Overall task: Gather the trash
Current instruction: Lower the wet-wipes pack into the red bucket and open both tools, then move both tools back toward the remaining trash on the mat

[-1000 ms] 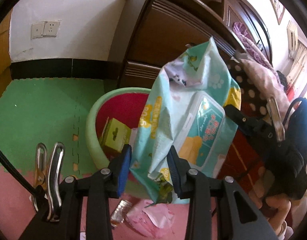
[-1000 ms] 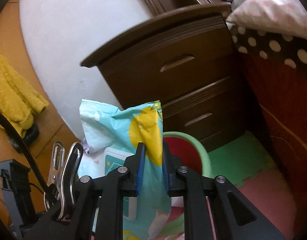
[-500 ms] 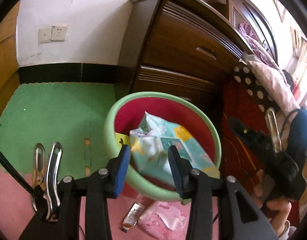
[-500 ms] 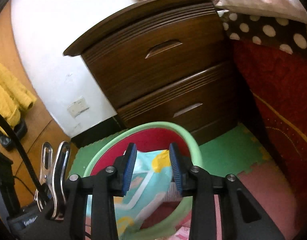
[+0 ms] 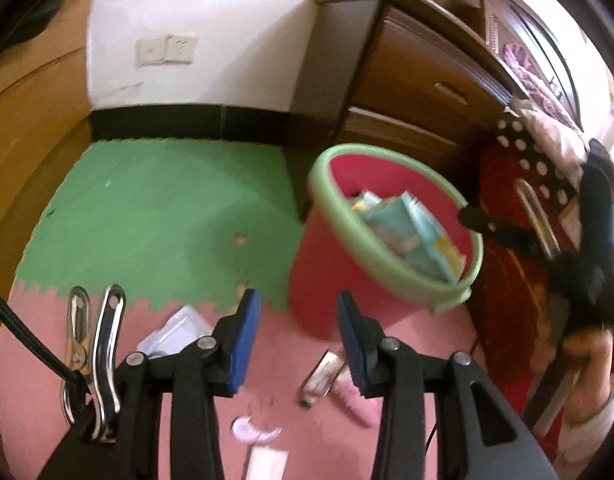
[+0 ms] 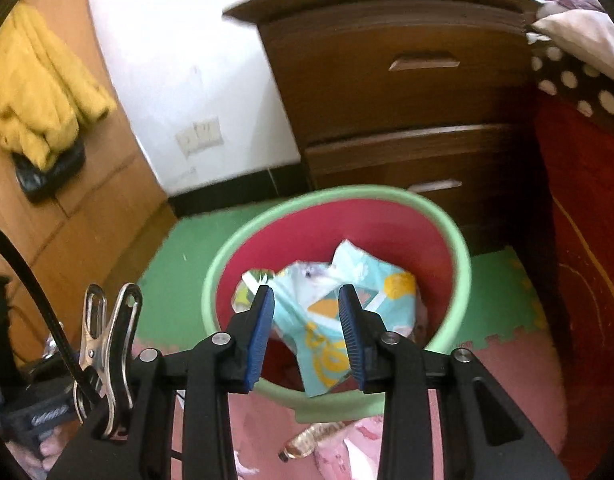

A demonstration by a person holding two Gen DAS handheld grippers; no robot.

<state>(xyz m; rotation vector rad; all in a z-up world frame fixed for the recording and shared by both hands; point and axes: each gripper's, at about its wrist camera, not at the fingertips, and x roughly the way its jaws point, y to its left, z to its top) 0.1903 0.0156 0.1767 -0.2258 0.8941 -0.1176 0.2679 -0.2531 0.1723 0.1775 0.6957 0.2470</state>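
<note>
Left wrist view: the left gripper (image 5: 297,336) is hanging w/ its blue ribbed pads spread apart, nothing between them, just pink foam floor mat (image 5: 35,412) showing thru the gap. The round plastic bin (image 5: 381,268), red body w/ a thick pale-green rim, is standing right of center, up against the dark wood nightstand (image 5: 419,80). The crumpled wipes pack (image 5: 411,232), glossy teal film w/ yellow prints, is lying inside the bin. On the pink mat near the pads: a small clear bottle (image 5: 321,376) lying on its side, a soft pink wrapper (image 5: 357,400) just beside it, a white crinkled packet (image 5: 175,332) to the left, a pale scrap (image 5: 253,432) lower down. The green interlocking mat (image 5: 167,216) is running behind, jigsaw-toothed edge meeting the pink one. The right gripper (image 5: 471,216) is showing at the far right, black & blurred, by the bin rim. Right wrist view: the right gripper (image 6: 306,332) is sitting w/ pads parted & empty, clear of the wipes pack (image 6: 331,300), which is lying below them in the bin (image 6: 455,240). The clear bottle (image 6: 311,440) is lying on the pink mat just in front of the bin. The nightstand (image 6: 407,80) w/ two grooved drawers is standing behind; a yellow puffy garment (image 6: 35,92) is hanging at left.
</note>
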